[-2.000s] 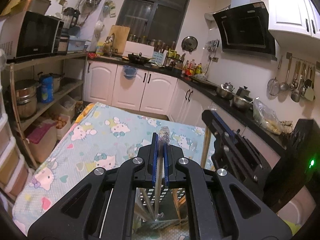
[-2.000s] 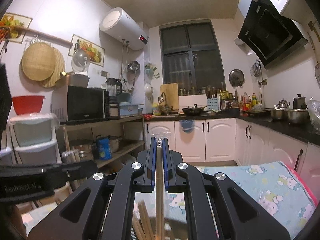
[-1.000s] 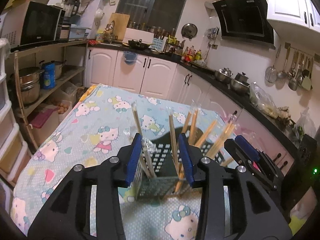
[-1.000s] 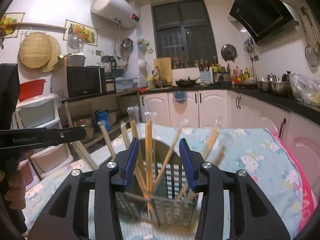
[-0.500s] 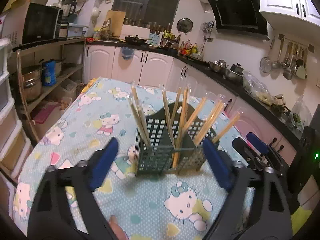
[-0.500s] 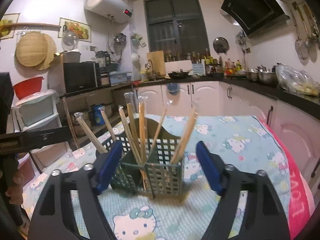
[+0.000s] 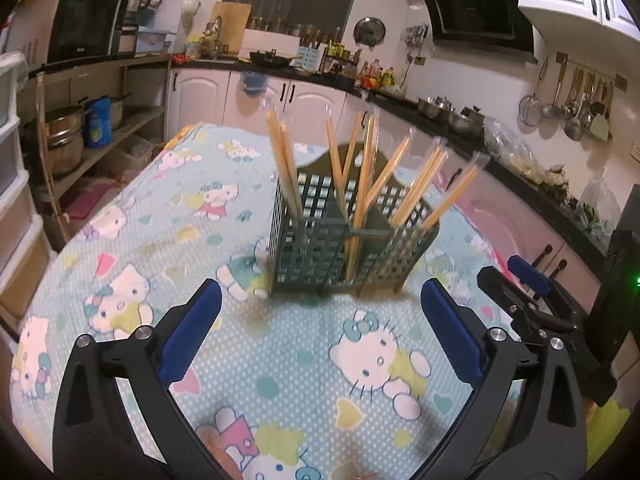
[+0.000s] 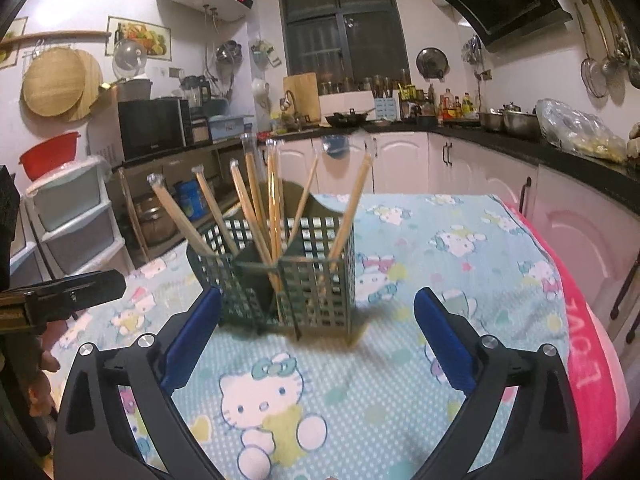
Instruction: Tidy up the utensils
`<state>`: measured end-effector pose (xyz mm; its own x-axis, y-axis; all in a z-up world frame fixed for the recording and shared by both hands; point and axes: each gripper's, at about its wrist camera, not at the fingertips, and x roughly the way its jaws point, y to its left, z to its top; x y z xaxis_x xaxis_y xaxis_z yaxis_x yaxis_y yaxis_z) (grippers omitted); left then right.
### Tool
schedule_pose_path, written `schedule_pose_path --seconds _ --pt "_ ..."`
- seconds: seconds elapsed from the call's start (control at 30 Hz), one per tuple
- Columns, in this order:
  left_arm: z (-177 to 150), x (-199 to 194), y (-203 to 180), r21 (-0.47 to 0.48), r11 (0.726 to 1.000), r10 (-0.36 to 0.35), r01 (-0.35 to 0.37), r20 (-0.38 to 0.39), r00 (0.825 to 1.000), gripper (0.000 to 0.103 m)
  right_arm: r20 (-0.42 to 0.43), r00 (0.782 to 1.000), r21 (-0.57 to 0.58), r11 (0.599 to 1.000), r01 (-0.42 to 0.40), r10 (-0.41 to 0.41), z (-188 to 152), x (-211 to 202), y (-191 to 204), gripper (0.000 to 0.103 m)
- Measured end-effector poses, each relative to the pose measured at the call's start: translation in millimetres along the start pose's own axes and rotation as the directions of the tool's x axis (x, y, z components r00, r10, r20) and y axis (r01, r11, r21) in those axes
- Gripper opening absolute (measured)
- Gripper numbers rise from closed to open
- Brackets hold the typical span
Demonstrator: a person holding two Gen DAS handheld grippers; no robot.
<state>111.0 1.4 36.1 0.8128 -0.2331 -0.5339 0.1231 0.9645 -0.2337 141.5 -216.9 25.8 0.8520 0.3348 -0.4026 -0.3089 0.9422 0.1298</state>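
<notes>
A dark green lattice utensil basket (image 7: 320, 248) (image 8: 316, 292) stands on the table with the cartoon-cat cloth (image 7: 160, 216) (image 8: 460, 248). Several wrapped wooden chopsticks (image 7: 362, 184) (image 8: 256, 208) lean out of its compartments. My left gripper (image 7: 320, 300) hangs in front of the basket, a little short of it. Its jaws are opening wide and nothing is between the blue pads. My right gripper (image 8: 318, 300) faces the basket from the other side, jaws also opening, with nothing between them. The right gripper (image 7: 516, 280) shows at the right edge of the left wrist view.
Shelves with pots and plastic drawers (image 8: 68, 216) line the left side. White cabinets under a dark counter (image 8: 560, 156) run along the back and right. A pink towel (image 8: 584, 320) covers the table's right edge. A hand (image 8: 40, 380) holds the other tool at the left.
Both grippers went from shut on chopsticks to wide open, leaving the sticks in the basket. Both have drawn back and lowered, so the basket now stands clear ahead of the pads.
</notes>
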Motion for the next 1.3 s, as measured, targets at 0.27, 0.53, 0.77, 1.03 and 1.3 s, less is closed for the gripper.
schedule_pose_path --seconds 0.27,0.53,0.77,1.03,1.3 --pt "-22 7 1 -0.010 1.000 0.020 -0.020 -0.010 1.000 0.091 -0.042 0.999 0.026 0.999 0.020 -0.019 -23 -3 -4 0.095" --pt "-38 14 -4 0.018 0.999 0.043 -0.043 0.021 0.999 0.091 -0.031 0.998 0.017 0.998 0.054 -0.053 -40 -8 -2 0.095" --pt "-46 15 -4 0.028 0.998 0.052 -0.054 0.082 0.995 0.091 0.034 0.996 -0.004 0.997 0.078 -0.077 -47 -15 1 0.095" --pt "-48 11 -3 0.027 0.999 0.039 -0.043 0.142 0.989 0.091 0.119 0.989 -0.029 0.996 0.086 -0.082 -47 -22 8 0.096" --pt "-51 16 -2 0.032 0.998 0.048 -0.053 0.153 0.987 0.091 0.118 0.988 -0.039 0.994 0.103 -0.098 -49 -19 10 0.096"
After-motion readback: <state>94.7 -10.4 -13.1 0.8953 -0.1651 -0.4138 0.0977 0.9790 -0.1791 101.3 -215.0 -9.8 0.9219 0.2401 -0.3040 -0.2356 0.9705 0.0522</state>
